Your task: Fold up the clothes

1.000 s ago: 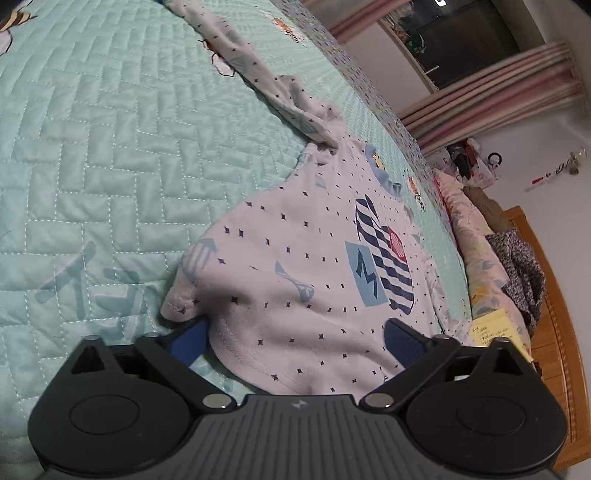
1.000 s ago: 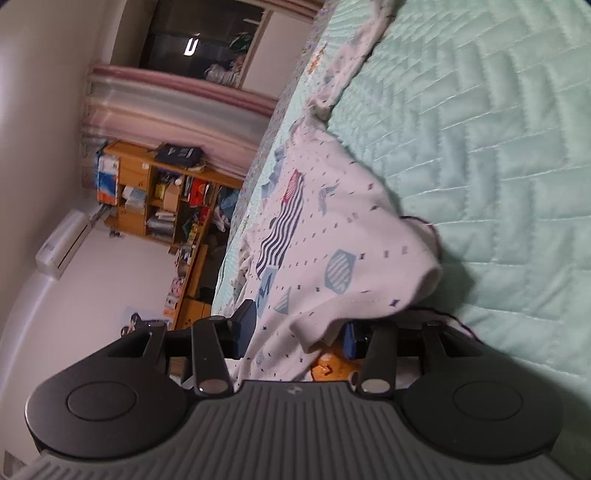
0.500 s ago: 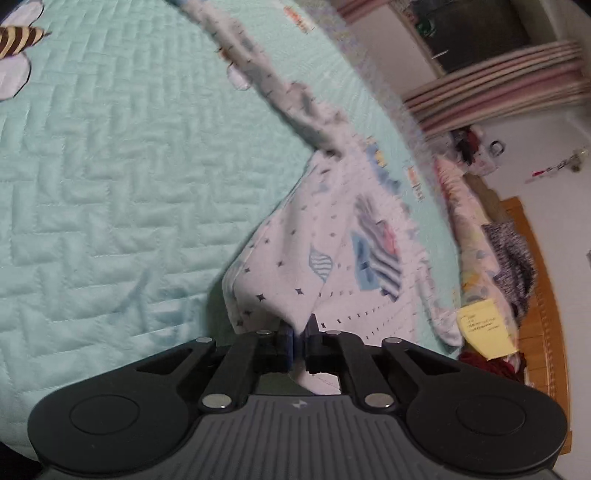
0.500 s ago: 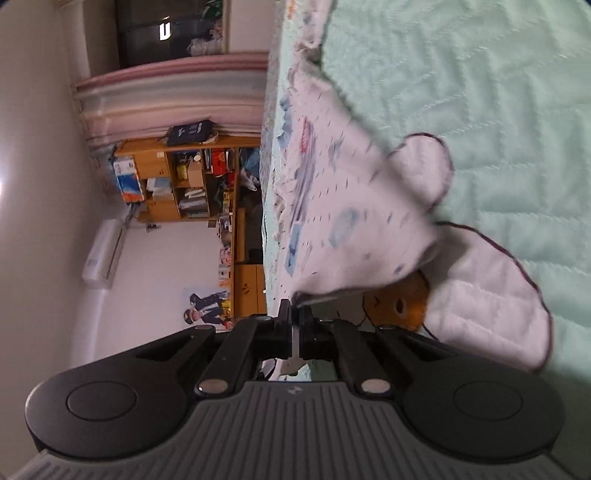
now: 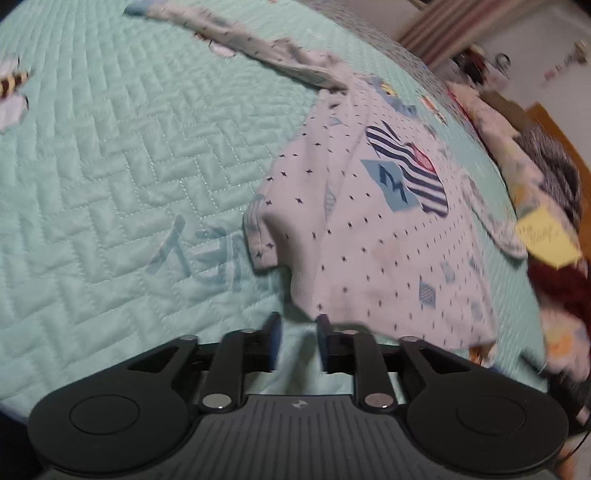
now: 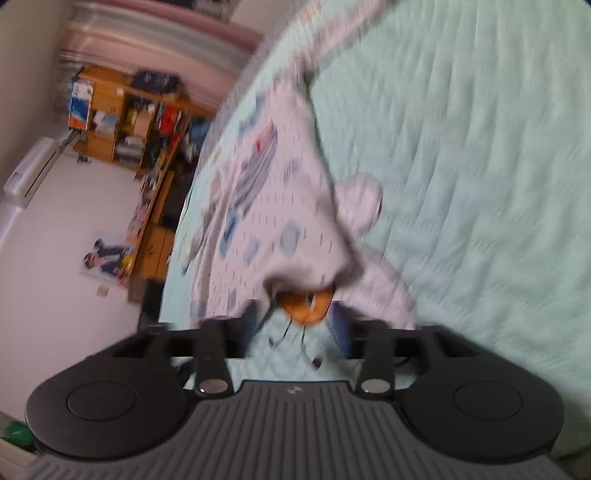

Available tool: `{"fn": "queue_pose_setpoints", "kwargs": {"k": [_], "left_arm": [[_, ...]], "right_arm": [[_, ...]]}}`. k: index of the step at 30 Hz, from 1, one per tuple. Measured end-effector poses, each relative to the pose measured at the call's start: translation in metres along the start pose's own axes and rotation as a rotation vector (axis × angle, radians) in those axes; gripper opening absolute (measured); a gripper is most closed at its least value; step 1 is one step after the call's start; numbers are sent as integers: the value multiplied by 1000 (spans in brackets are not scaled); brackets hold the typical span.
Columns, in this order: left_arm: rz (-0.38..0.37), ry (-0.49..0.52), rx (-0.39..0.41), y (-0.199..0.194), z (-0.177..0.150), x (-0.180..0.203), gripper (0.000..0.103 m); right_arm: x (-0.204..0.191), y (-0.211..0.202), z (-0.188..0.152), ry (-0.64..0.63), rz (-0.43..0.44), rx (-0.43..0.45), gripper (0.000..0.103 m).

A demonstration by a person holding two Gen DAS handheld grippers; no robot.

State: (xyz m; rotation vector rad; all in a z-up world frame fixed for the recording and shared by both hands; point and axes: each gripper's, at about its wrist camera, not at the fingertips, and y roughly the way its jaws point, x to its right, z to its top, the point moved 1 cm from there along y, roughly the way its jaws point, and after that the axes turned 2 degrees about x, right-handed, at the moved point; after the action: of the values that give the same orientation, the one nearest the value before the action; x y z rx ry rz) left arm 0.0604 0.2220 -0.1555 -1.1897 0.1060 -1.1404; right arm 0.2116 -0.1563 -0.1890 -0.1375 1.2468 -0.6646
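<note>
Now, left gripper [image 5: 297, 334]: jaws opening, narrow gap, nothing between them, shirt hem just beyond its tips | right gripper [image 6: 297, 325]: jaws opening, spread wide, pinching nothing, blurred | printed white shirt [image 5: 373, 236]: lies centre-right of the frame on the mint quilted bedspread [image 5: 110, 155], sleeve trailing toward upper left.

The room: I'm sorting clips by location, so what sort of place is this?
Likely a home bedroom: a quilted bedspread under the shirt, striped curtains, and a cluttered wooden shelf.
</note>
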Motion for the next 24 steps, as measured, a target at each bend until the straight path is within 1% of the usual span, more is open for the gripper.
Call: {"fn": "queue_pose_setpoints", "kwargs": {"k": [1, 2, 3, 5, 7, 8, 9, 11, 12, 13, 14, 15, 16, 17, 19, 21, 23, 24], "left_arm": [[17, 20, 14, -7, -4, -1, 41], [39, 34, 33, -13, -5, -1, 44], [58, 43, 54, -17, -4, -1, 47], [90, 49, 94, -24, -1, -3, 48], [86, 27, 116, -26, 6, -6, 48], [89, 14, 126, -27, 9, -7, 49], [94, 2, 136, -27, 13, -8, 51], [132, -5, 150, -24, 21, -9, 56], [145, -2, 152, -21, 26, -10, 60], [156, 0, 155, -17, 31, -10, 62], [164, -3, 157, -13, 36, -11, 63], [170, -6, 158, -9, 40, -12, 65], [164, -12, 158, -6, 44, -14, 66], [160, -24, 155, -1, 48, -15, 67], [144, -41, 154, 4, 53, -18, 68], [142, -48, 170, 6, 58, -20, 69], [128, -58, 170, 10, 64, -23, 75], [121, -58, 154, 14, 66, -24, 76]], "right_arm": [[-1, -6, 3, -6, -23, 43, 72], [-1, -11, 7, -19, -38, 77, 72], [-1, -5, 11, -35, -40, 73, 72], [0, 12, 18, -68, -36, 40, 72], [4, 26, 26, -88, -22, 10, 70], [7, 32, 31, -74, -10, 12, 67], [10, 36, 34, -47, 1, 19, 66], [14, 41, 38, -4, 31, 16, 61], [14, 45, 39, -5, 39, 6, 60], [13, 48, 39, -13, 45, -7, 55], [12, 52, 40, -21, 60, -26, 45], [14, 56, 39, -10, 80, -49, 38], [17, 61, 37, 8, 100, -74, 20], [19, 62, 34, 20, 108, -78, 5], [24, 63, 29, 42, 115, -73, 3], [25, 60, 26, 53, 121, -68, 4], [25, 56, 25, 62, 126, -63, 4], [24, 53, 25, 72, 125, -57, 4]]}}
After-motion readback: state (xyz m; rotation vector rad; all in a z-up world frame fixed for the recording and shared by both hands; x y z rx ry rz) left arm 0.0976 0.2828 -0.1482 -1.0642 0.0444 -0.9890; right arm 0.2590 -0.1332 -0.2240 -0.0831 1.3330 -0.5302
